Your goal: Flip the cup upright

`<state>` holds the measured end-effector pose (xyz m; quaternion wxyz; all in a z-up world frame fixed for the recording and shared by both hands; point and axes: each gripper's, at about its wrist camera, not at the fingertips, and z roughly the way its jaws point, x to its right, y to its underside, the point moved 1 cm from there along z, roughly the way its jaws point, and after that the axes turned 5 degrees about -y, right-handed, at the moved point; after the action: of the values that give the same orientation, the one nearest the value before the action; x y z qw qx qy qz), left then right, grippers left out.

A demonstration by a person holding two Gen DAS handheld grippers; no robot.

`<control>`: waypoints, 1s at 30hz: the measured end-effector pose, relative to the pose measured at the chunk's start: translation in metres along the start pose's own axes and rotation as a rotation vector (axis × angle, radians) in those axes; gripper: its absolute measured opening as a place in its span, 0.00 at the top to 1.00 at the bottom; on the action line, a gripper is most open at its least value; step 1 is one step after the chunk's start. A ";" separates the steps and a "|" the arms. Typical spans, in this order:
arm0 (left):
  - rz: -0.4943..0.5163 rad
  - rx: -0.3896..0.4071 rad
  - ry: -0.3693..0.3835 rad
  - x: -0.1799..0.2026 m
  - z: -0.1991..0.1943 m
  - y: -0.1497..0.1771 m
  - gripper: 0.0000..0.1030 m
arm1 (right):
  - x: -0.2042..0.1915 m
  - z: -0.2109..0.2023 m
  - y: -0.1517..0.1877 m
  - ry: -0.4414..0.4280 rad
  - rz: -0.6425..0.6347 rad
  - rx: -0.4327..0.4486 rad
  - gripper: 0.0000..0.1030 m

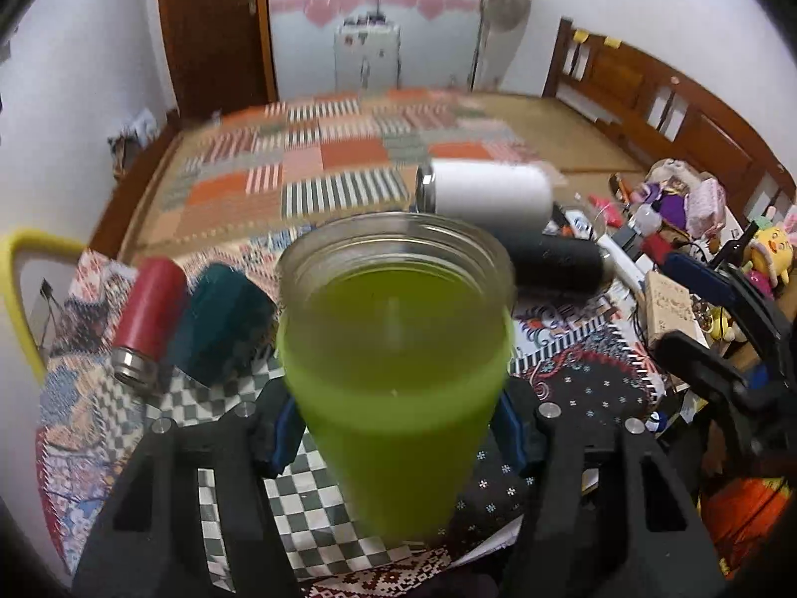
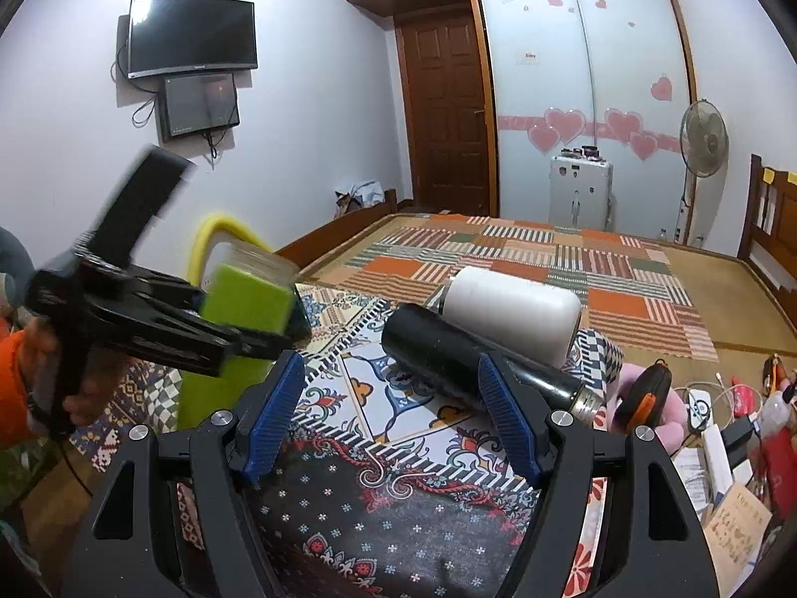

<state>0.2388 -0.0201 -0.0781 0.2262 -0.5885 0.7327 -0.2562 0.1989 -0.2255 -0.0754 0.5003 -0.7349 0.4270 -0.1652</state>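
Observation:
My left gripper [image 1: 396,428] is shut on a green cup with a clear rim [image 1: 396,349]. The cup's open mouth faces up and away from the camera, and it is held just above the patterned cloth [image 1: 319,508]. In the right wrist view the same green cup [image 2: 244,319] shows at the left, tilted, clamped in the left gripper [image 2: 264,336]. My right gripper [image 2: 391,418] is open and empty, low over the cloth, with a black flask [image 2: 448,354] lying just beyond its right finger.
A white cup [image 1: 490,194] and the black flask [image 1: 553,261] lie on their sides behind the green cup. A red flask [image 1: 149,314] and a dark teal cup [image 1: 219,324] lie at the left. Clutter and toys [image 1: 697,229] fill the right side. A yellow chair frame [image 1: 15,289] stands at the left.

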 end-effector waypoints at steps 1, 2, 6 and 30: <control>0.007 0.010 -0.006 0.000 -0.002 0.000 0.39 | -0.001 -0.001 -0.001 0.001 -0.001 0.004 0.32; 0.014 0.017 -0.011 -0.001 -0.005 0.001 0.40 | -0.001 -0.001 -0.002 0.001 -0.002 0.006 0.32; 0.020 0.056 -0.020 -0.003 -0.011 -0.002 0.39 | -0.003 -0.002 -0.003 0.006 -0.008 0.017 0.27; 0.040 0.071 0.021 0.018 0.023 -0.006 0.39 | 0.000 -0.002 -0.001 0.016 -0.001 0.028 0.26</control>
<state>0.2546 -0.0414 -0.0927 0.2441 -0.5625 0.7373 -0.2836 0.1980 -0.2270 -0.0739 0.5071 -0.7266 0.4283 -0.1772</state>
